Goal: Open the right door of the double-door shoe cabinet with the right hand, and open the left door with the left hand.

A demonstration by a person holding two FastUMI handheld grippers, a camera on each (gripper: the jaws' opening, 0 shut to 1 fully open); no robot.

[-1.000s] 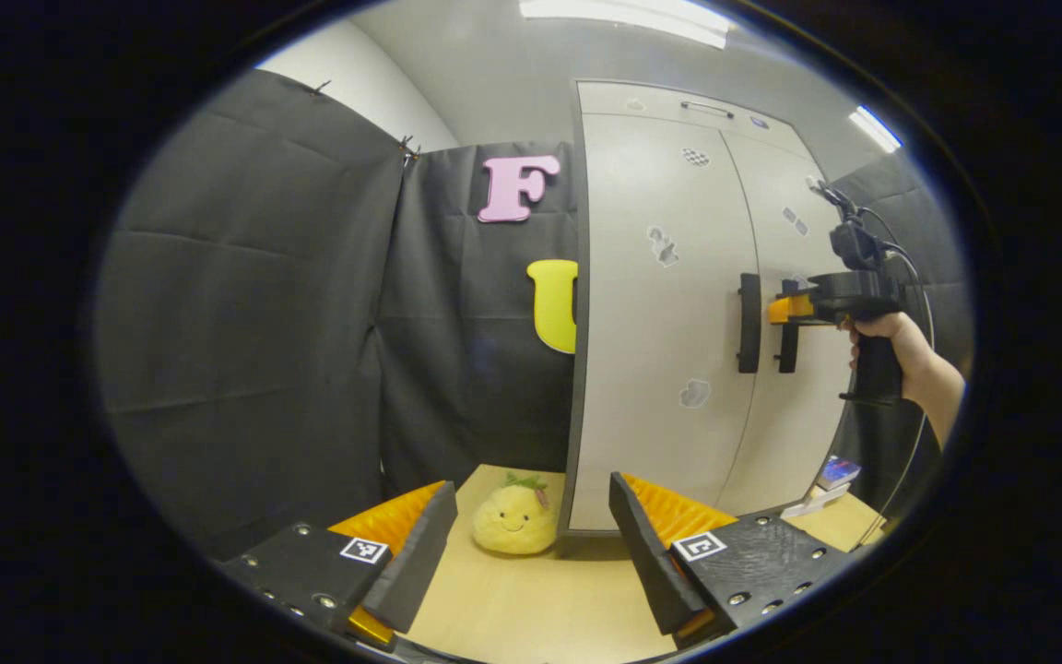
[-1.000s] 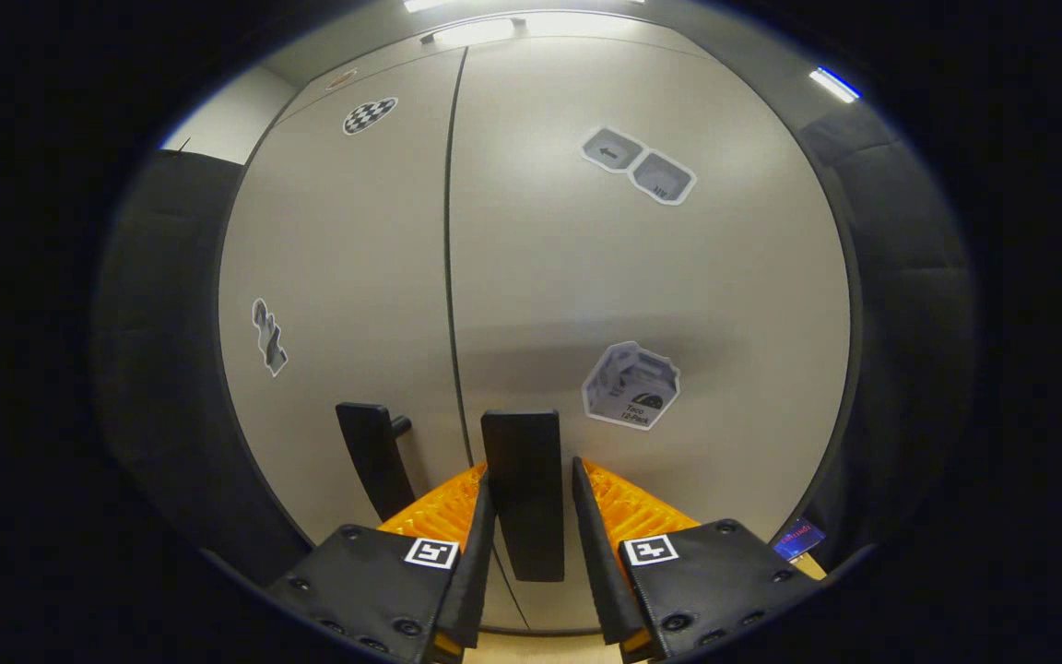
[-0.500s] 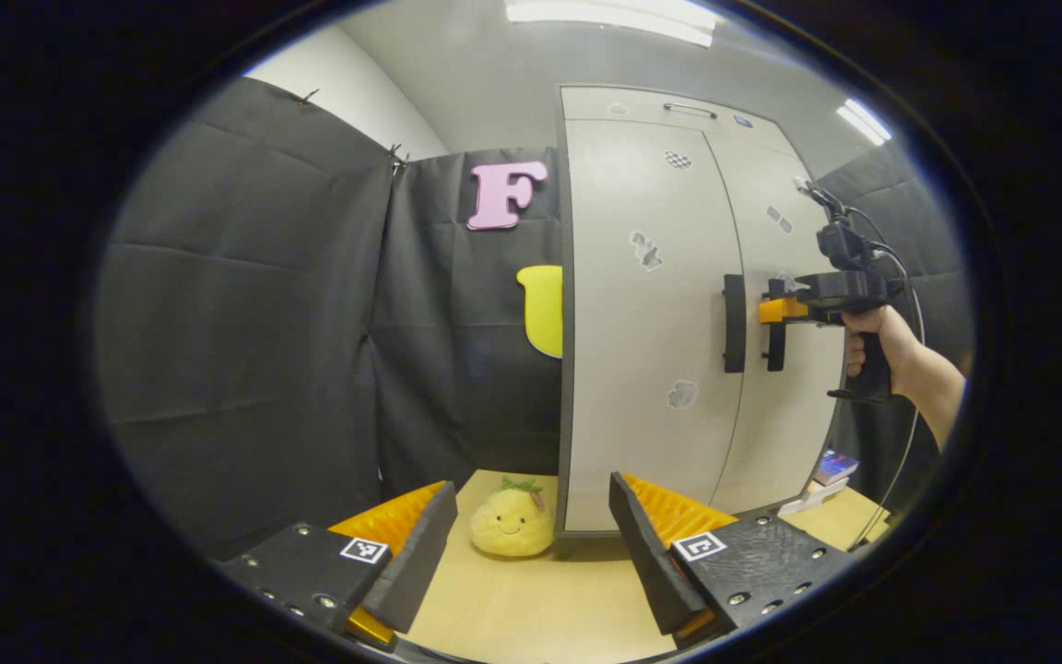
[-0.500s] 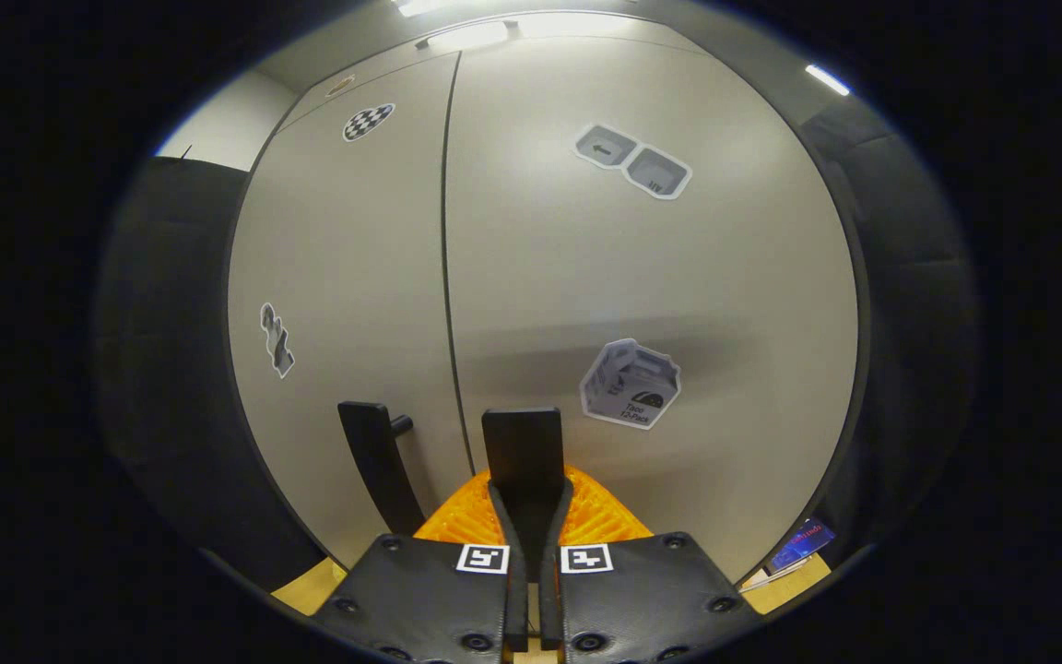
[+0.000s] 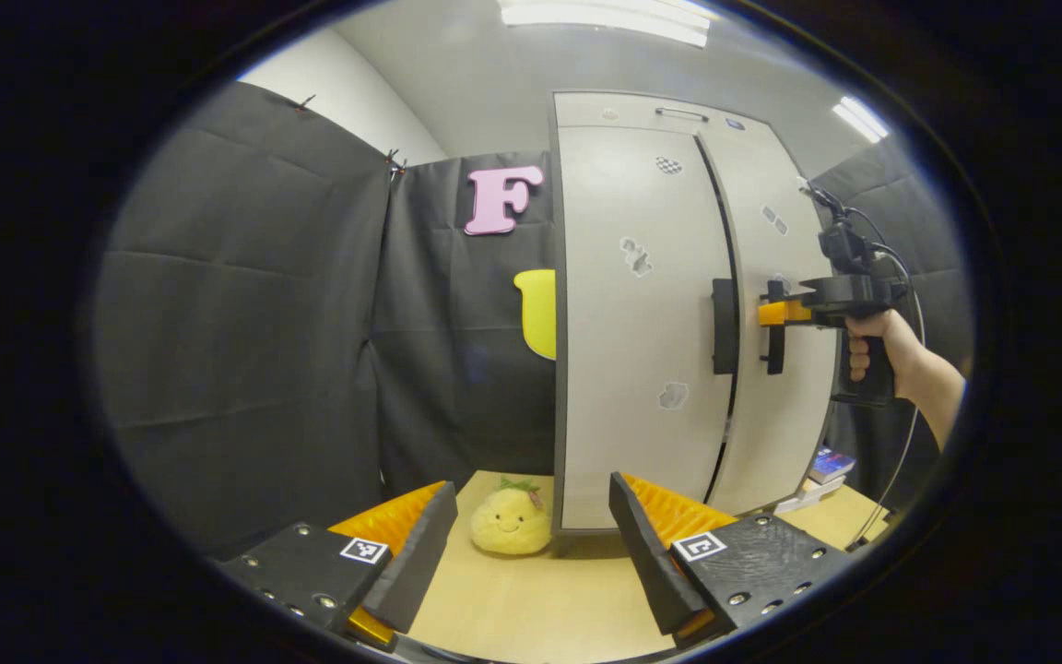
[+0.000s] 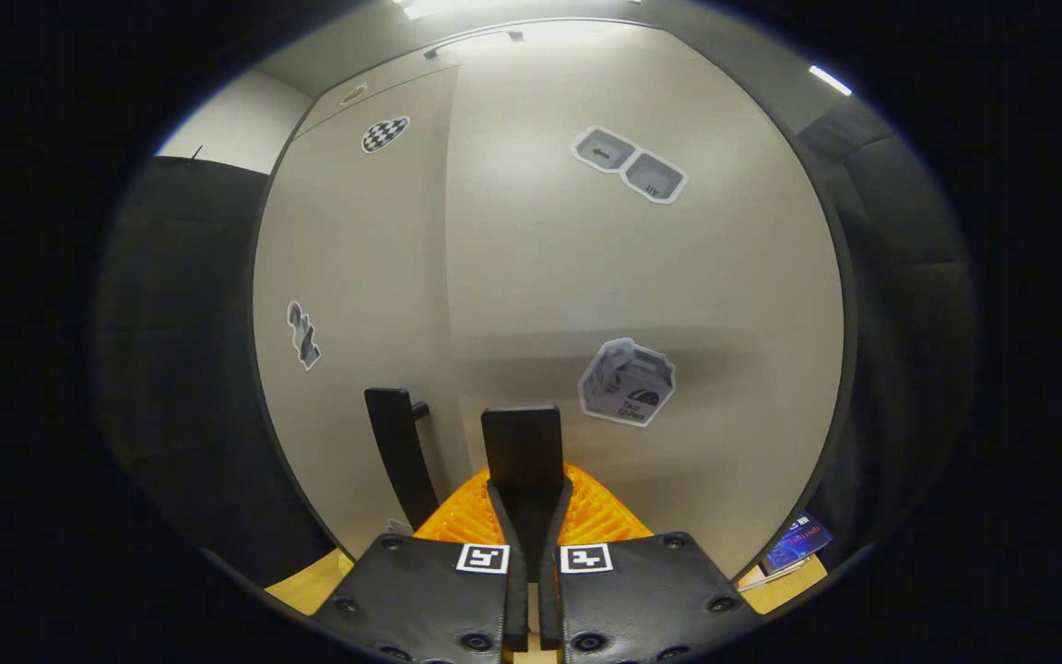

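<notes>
Right gripper (image 6: 527, 516) is clamped on the right door's handle (image 6: 522, 452) to pull; the right door (image 5: 775, 304) stands slightly ajar. Left gripper (image 5: 531, 544) hangs open, well apart from the closed left door (image 5: 642, 323), probably awaiting its turn.

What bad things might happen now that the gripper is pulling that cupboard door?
The right gripper is shut on the right door handle, and the right door is just cracked open. Its fingers might slip off if the pull goes crooked. The door could swing towards the hand and cable. The left gripper is open, away from the left door handle, near the plush toy, which it might bump.
</notes>
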